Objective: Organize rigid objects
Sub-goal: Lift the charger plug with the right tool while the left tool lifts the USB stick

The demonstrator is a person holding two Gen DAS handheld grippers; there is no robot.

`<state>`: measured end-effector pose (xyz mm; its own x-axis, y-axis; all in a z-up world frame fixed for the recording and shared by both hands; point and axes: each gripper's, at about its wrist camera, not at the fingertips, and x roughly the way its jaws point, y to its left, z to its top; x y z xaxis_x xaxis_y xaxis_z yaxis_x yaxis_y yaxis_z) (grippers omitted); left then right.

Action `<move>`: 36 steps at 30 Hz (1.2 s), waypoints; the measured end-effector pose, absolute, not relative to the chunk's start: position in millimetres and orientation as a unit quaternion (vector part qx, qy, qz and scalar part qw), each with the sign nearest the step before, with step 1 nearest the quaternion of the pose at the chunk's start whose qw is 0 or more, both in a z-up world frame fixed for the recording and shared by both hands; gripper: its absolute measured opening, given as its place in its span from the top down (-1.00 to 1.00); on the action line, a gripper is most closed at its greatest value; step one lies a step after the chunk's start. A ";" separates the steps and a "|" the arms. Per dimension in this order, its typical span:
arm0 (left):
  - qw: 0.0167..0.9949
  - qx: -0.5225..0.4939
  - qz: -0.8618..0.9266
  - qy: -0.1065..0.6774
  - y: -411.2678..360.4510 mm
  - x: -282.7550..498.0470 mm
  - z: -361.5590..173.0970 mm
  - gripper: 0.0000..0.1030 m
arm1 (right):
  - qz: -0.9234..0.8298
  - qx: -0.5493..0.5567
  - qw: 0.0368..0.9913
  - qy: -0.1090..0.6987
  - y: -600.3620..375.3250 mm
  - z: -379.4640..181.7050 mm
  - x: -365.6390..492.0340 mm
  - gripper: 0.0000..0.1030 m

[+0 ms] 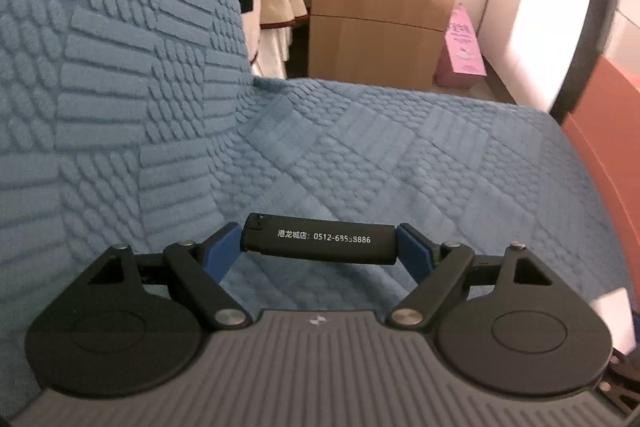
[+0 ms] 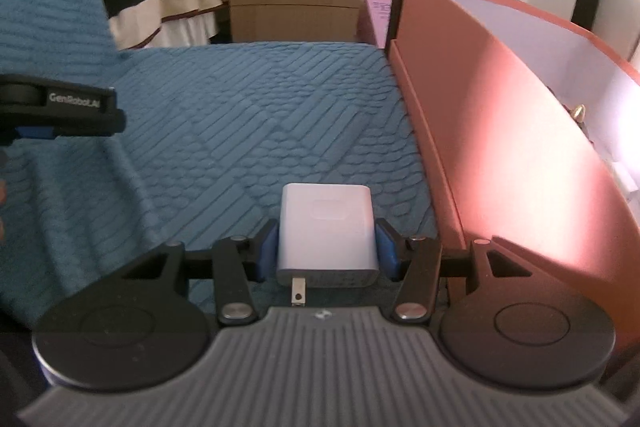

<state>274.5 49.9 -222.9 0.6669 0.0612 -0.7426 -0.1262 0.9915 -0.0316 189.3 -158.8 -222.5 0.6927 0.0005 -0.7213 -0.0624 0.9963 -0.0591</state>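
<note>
The left gripper [image 1: 320, 243] clamped a black plastic lighter [image 1: 318, 239] crosswise above the blue quilted sofa cover [image 1: 360, 155]. The right gripper [image 2: 327, 247] pinched a white plug charger [image 2: 327, 227]; an orange cardboard box [image 2: 500, 131] at 2 o'clock hid its contents.

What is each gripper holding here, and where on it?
Left gripper: black lighter, pinched end to end. Right gripper: white charger, clamped by its two side faces, prong toward the camera.

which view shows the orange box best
The right wrist view: the orange box fills its right side, showing the long wall and white interior. The left wrist view catches only an orange sliver at its right edge.
</note>
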 end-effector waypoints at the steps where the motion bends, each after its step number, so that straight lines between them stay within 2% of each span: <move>1: 0.911 -0.038 0.049 0.408 46.7 270.1 -222.4 -0.67 | 0.023 -0.042 0.919 0.391 -158.9 -221.8 187.7 -0.04; 20: 0.896 -0.055 0.003 0.441 4.4 190.2 -214.2 -0.68 | 0.118 -0.037 0.909 0.398 -171.7 -220.4 161.0 -0.08; 29: 0.894 -0.075 0.008 0.441 11.7 193.6 -213.2 -0.68 | 0.125 -0.047 0.913 0.385 -173.4 -224.8 166.8 -0.08; 36: 0.888 -0.100 0.003 0.448 18.7 197.8 -213.7 -0.68 | 0.115 -0.044 0.904 0.409 -164.2 -215.3 182.4 -0.04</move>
